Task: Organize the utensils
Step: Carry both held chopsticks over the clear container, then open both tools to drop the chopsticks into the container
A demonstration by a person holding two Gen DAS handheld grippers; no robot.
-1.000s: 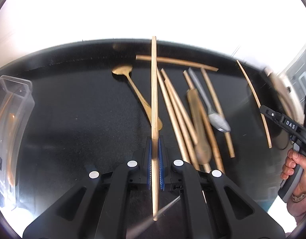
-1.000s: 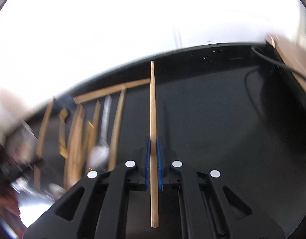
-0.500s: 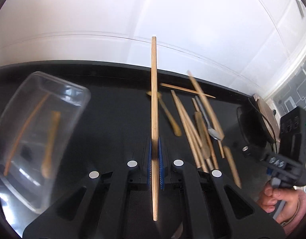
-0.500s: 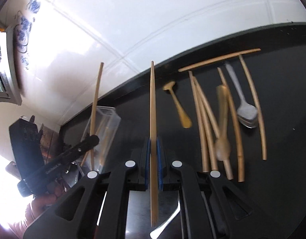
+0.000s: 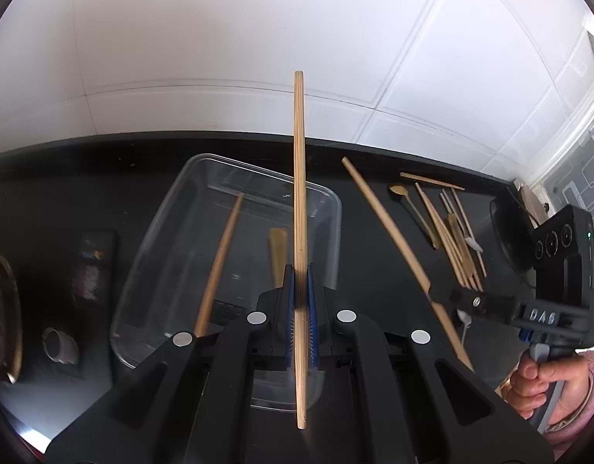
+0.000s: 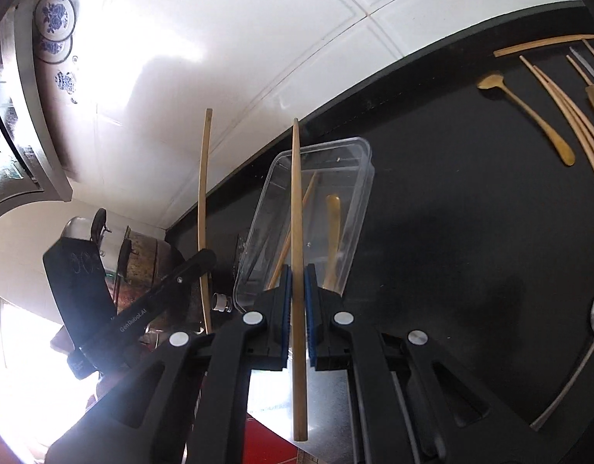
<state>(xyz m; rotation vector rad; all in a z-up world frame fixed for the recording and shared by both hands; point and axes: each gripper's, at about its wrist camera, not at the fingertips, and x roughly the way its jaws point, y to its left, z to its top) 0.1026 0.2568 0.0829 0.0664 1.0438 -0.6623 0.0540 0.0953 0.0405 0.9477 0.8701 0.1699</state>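
Observation:
My left gripper is shut on a wooden chopstick held above a clear plastic container that holds a chopstick and a wooden spoon. My right gripper is shut on another wooden chopstick, just right of the container. In the left wrist view the right gripper shows with its chopstick. In the right wrist view the left gripper shows with its chopstick. Several loose utensils lie on the black counter at the right.
A white tiled wall backs the black counter. A gold spoon and a metal spoon lie to the right. A pot and small items stand left of the container.
Both grippers have carried their chopsticks left from the utensil pile to the clear container, which now sits directly under the left gripper.

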